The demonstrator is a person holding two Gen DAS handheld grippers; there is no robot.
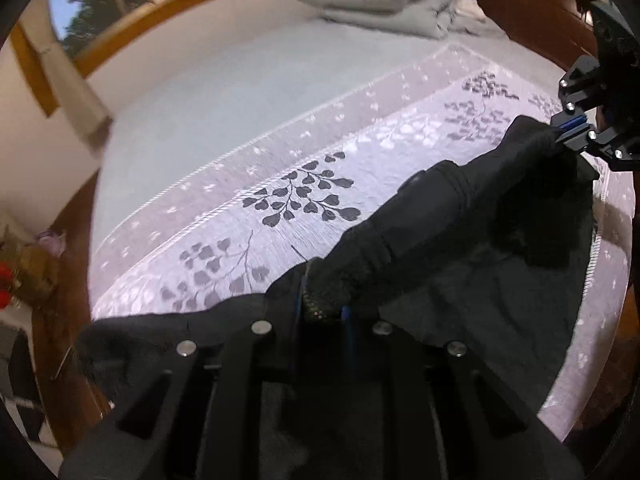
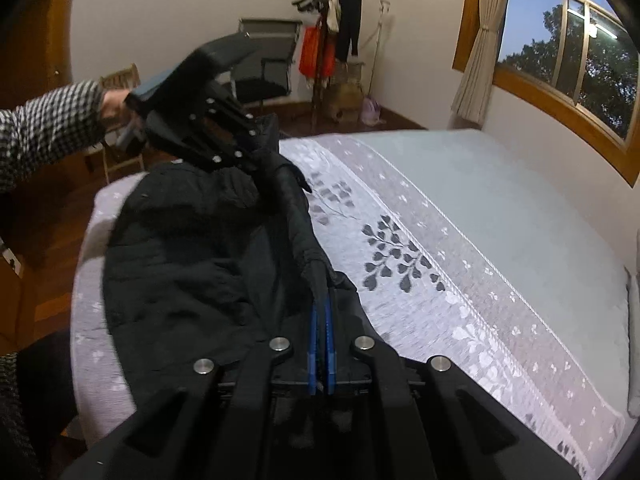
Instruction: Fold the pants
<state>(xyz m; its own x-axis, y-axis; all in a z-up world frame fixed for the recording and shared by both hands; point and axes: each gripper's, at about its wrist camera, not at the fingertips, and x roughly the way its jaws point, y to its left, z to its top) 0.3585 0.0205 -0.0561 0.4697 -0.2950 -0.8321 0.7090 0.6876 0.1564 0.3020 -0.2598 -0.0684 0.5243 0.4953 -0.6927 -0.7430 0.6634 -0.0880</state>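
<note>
Bedroom light falls on a leaf-patterned bedspread (image 2: 440, 280) where black pants (image 2: 192, 248) lie bunched at centre-left. Left claw (image 1: 324, 308) pinches one gathered edge, right claw (image 2: 322, 292) clamps another, stretching a taut ridge between them, likely to lift and straighten the fabric for folding.

Pretty dim room, dusk light coming in through the window (image 2: 572, 56); everything's smearing with motion blur, fisheye bending and blackening the corners.
</note>
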